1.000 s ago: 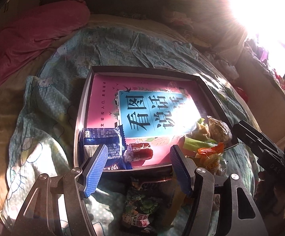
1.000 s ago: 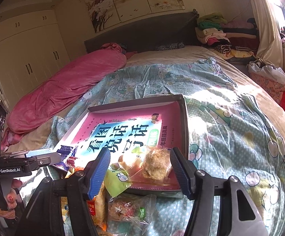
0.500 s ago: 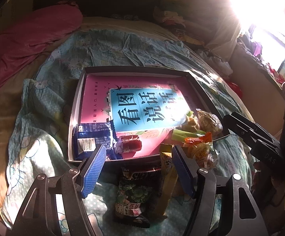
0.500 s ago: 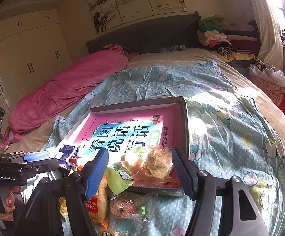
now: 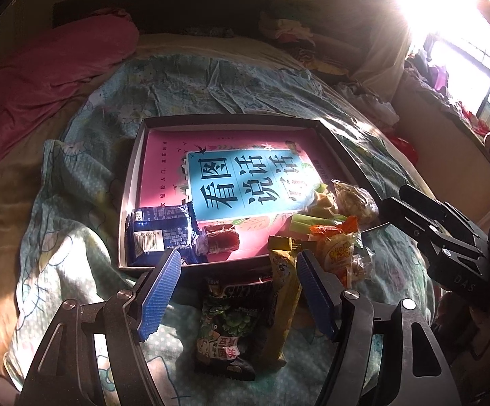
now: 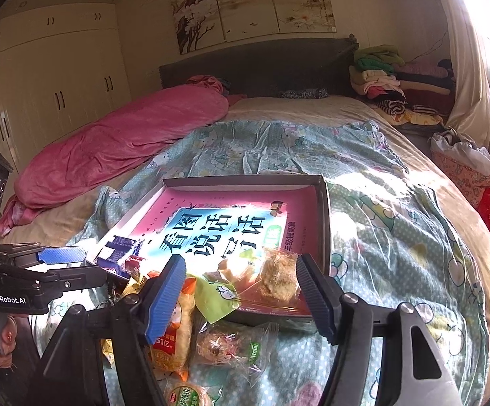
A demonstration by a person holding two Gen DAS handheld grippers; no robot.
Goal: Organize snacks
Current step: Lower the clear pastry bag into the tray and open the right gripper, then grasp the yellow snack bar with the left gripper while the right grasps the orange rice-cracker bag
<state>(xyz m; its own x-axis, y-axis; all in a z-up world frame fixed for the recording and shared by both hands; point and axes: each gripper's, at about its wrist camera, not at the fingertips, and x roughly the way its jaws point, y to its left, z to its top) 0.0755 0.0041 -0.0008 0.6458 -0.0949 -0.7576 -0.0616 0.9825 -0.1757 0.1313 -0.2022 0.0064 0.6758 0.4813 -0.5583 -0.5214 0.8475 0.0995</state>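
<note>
Left gripper (image 5: 238, 272), jaws released and just widening, hangs over the green snack packet (image 5: 226, 328), lying lengthwise toward the tray (image 5: 131, 182); right gripper (image 6: 239, 279), jaws likewise parting, empty, sits farther off

Left gripper (image 5: 238, 274) jaws apart, right gripper (image 6: 241, 277) jaws widening, empty

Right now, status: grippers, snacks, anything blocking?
Left gripper and right gripper open, jaws just widening, nothing held. Blue packet and red candy in tray; green packet on bedspread. Nothing blocking.
</note>
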